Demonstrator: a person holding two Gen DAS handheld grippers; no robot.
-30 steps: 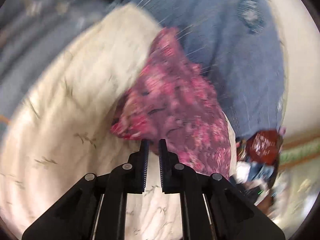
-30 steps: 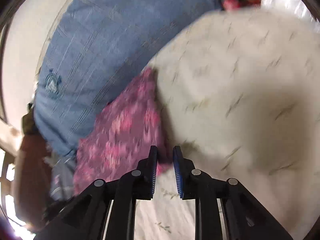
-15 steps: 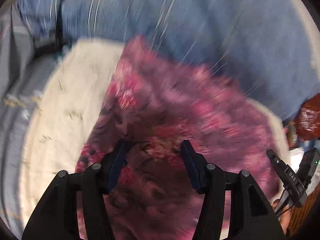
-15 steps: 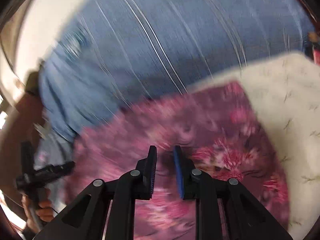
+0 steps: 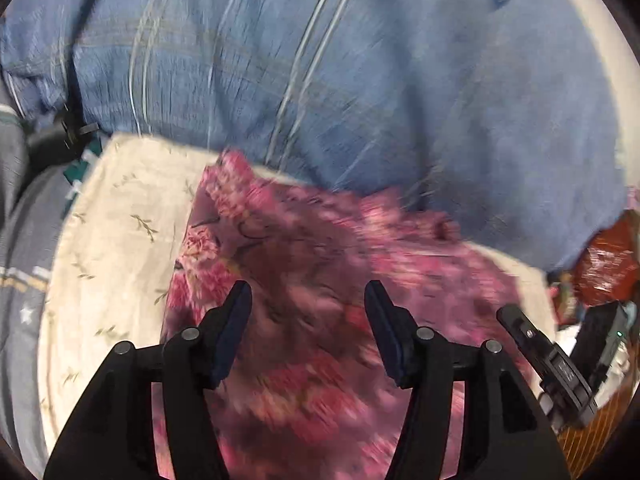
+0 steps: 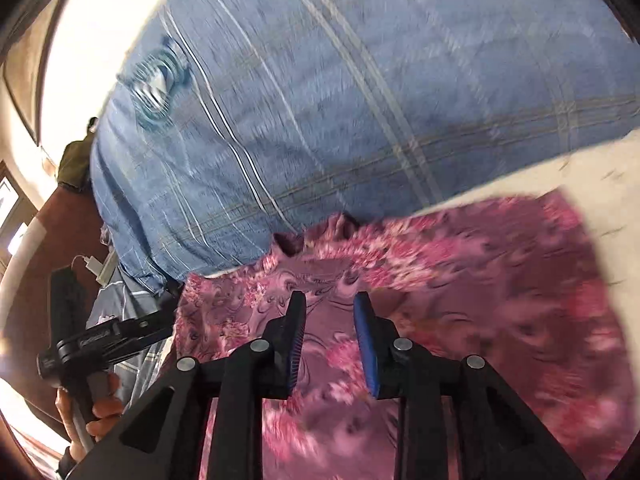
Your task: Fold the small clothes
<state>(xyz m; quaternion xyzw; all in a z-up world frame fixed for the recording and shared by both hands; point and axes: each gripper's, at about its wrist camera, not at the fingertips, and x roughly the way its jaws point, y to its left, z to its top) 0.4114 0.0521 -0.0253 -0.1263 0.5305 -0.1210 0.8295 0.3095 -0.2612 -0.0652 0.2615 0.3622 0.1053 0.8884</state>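
A pink and purple floral garment (image 5: 320,264) lies spread on a cream leaf-print cloth (image 5: 120,216). My left gripper (image 5: 308,300) is open just above the garment, with nothing between its jaws. In the right wrist view the same garment (image 6: 480,280) fills the lower right. My right gripper (image 6: 330,308) is open a little above the garment's near edge, empty. The right gripper also shows in the left wrist view (image 5: 552,364) at the lower right. The left gripper, held in a hand, shows in the right wrist view (image 6: 92,340) at the lower left.
A large blue striped cushion (image 5: 360,72) rises behind the garment, also in the right wrist view (image 6: 340,100). Grey bedding (image 5: 20,260) lies at the left. Red and mixed clutter (image 5: 604,264) sits at the right edge. A white charger (image 6: 94,266) lies at the left.
Both grippers swung toward the cushion, over the garment. The left jaws went from shut to wide open. The right jaws opened partly. The garment now lies spread flat.
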